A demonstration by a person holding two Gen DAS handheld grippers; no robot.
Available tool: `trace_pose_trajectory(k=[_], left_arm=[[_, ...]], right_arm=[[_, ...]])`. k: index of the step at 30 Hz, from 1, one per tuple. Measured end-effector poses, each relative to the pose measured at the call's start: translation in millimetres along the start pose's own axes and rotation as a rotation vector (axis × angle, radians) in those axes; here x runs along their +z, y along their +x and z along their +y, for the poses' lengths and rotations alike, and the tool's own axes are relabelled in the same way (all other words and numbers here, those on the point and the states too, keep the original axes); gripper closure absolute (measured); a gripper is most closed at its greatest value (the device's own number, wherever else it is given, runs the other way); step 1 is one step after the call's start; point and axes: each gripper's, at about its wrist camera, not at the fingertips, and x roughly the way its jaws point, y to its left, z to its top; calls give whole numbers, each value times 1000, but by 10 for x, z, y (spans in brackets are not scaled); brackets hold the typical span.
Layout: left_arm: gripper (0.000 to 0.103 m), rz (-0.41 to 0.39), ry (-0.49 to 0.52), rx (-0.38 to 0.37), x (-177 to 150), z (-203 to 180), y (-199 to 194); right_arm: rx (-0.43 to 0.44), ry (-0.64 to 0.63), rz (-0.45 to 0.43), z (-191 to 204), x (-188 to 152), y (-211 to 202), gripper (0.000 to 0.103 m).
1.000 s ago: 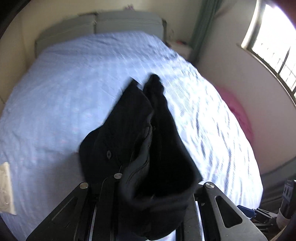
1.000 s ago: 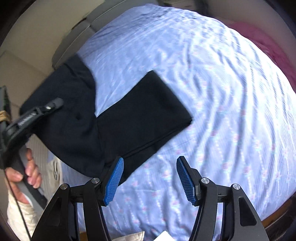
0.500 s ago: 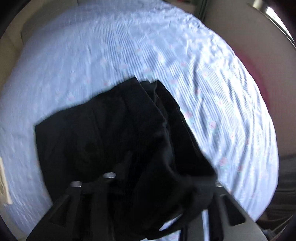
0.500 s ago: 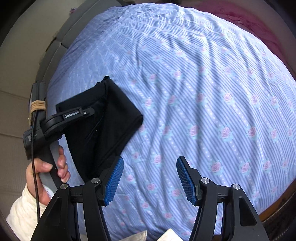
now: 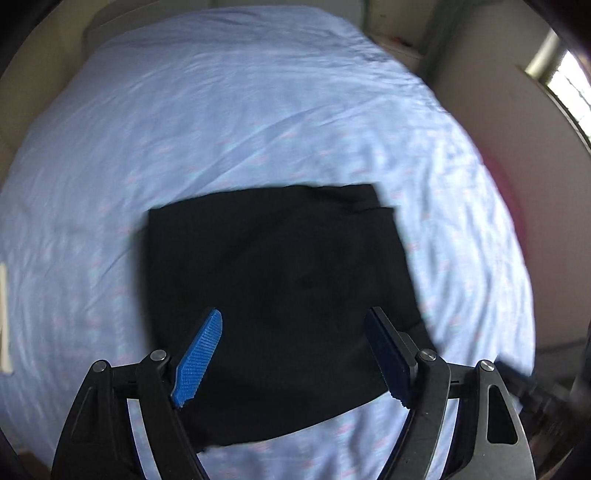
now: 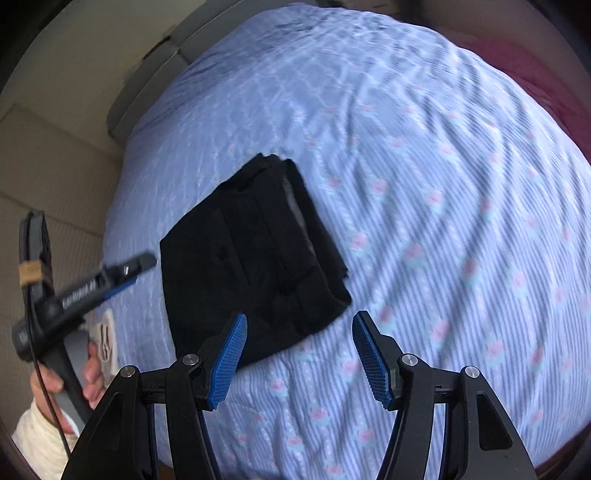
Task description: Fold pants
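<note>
The black pants [image 5: 280, 291] lie folded into a compact rectangle on the blue flowered bedsheet [image 5: 258, 122]. My left gripper [image 5: 295, 354] hovers above their near edge, its jaws opening, with no cloth pinched between the blue pads. In the right wrist view the same pants [image 6: 255, 258] lie left of centre, and my right gripper [image 6: 299, 360] stands open over the sheet just right of their near corner, holding nothing. The left gripper [image 6: 142, 264] shows there too, held in a hand [image 6: 92, 373] at the pants' left edge.
The bedsheet [image 6: 443, 221] spreads wide to the right of the pants. A grey headboard [image 5: 110, 26] stands at the far end of the bed. Pink fabric [image 6: 524, 62] lies past the right edge. A window [image 5: 565, 81] is on the right wall.
The left gripper let go of the bunched pants, which now lie flat and folded on the sheet, and its jaws spread apart. The right gripper shifted over the bed, staying open.
</note>
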Motion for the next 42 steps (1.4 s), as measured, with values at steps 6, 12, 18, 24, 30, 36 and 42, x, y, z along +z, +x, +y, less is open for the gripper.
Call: trace_pose_trajectory(k=[6, 12, 18, 24, 30, 36, 42], left_arm=[[24, 67, -107, 57, -288, 532, 100], [24, 98, -125, 57, -363, 634, 214], [24, 99, -110, 28, -317, 520, 235], [24, 87, -96, 6, -278, 442, 206], [24, 99, -124, 9, -304, 492, 235], [24, 114, -132, 7, -337, 492, 245], [24, 95, -128, 21, -314, 479, 214]], right_arm=[[0, -113, 83, 227, 438, 566, 42], [-80, -138, 143, 263, 678, 1058, 42], [-91, -99, 193, 246, 762, 1316, 43], [-33, -123, 126, 453, 709, 1082, 61], [4, -164, 145, 581, 774, 1166, 74], [-70, -95, 193, 457, 862, 1416, 94], [-144, -71, 50, 414, 954, 1069, 97]])
